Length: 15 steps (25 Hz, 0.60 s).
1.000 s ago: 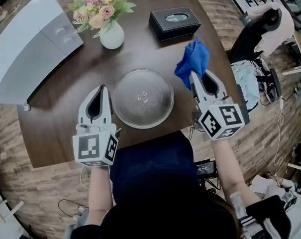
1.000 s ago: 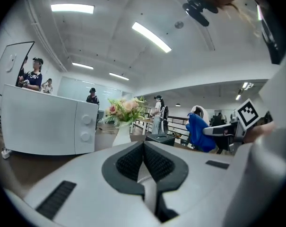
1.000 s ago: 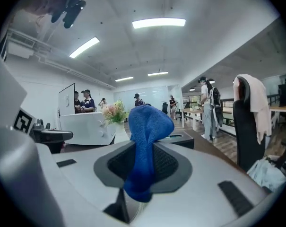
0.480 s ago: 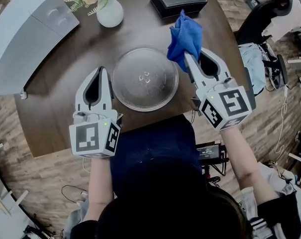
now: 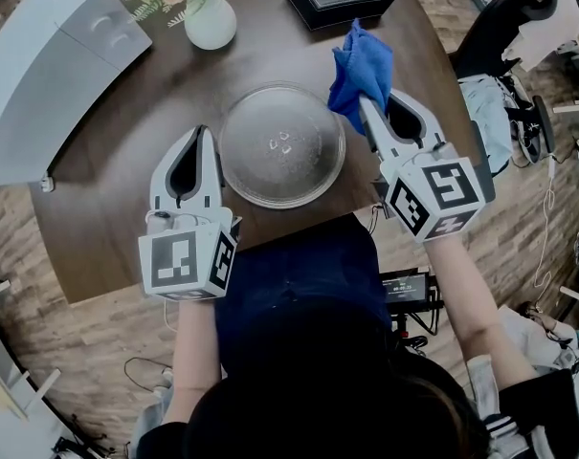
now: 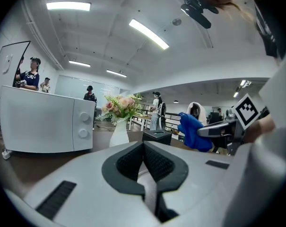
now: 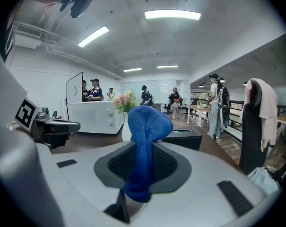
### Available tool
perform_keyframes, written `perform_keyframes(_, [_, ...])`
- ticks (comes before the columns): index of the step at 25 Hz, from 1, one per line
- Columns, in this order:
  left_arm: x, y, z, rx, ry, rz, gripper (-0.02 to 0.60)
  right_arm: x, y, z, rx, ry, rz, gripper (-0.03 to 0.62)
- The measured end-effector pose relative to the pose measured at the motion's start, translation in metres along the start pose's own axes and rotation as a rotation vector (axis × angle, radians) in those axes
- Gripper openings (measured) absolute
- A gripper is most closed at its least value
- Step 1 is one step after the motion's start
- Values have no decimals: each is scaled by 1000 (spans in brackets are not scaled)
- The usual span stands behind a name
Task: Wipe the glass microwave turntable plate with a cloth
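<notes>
just right of the glass plate (image 5: 281, 146), pinches the blue cloth (image 5: 364, 65) in the right hand-held gripper (image 5: 370, 111), with the left hand-held gripper (image 5: 201, 134) pressed together opposite.

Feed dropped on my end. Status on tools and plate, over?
Right tool shut on blue cloth, at right rim of glass plate. Left tool shut, empty, left of plate. Plate top bare, nothing blocking.

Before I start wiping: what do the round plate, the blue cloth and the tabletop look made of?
The plate looks like clear, glossy glass: the dark table shows through it and its rim catches light. The cloth is soft blue fabric, possibly microfibre: matte, fuzzy, bunched in folds. The table is dark brown wood or wood-look laminate, smooth with a faint sheen; which one is unclear.
</notes>
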State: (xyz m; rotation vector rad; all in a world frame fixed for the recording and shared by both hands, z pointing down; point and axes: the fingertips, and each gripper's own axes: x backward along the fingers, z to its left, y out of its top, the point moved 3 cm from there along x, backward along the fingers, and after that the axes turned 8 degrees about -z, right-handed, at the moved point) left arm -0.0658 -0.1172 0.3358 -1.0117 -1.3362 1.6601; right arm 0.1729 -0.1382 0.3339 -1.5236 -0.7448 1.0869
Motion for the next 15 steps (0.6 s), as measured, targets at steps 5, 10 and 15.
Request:
perform_keyframes(5, [4, -1, -3, -4, -8, 2, 5, 4, 1, 3, 11, -7, -6, 71])
perform_keyframes(10, [9, -4, -4, -2, -3, 7, 5, 8, 3, 7, 26, -6, -13, 69])
perform_keyframes(15, [13, -7, -5, -6, 1, 18, 5, 12, 5, 6, 23, -12, -20, 69])
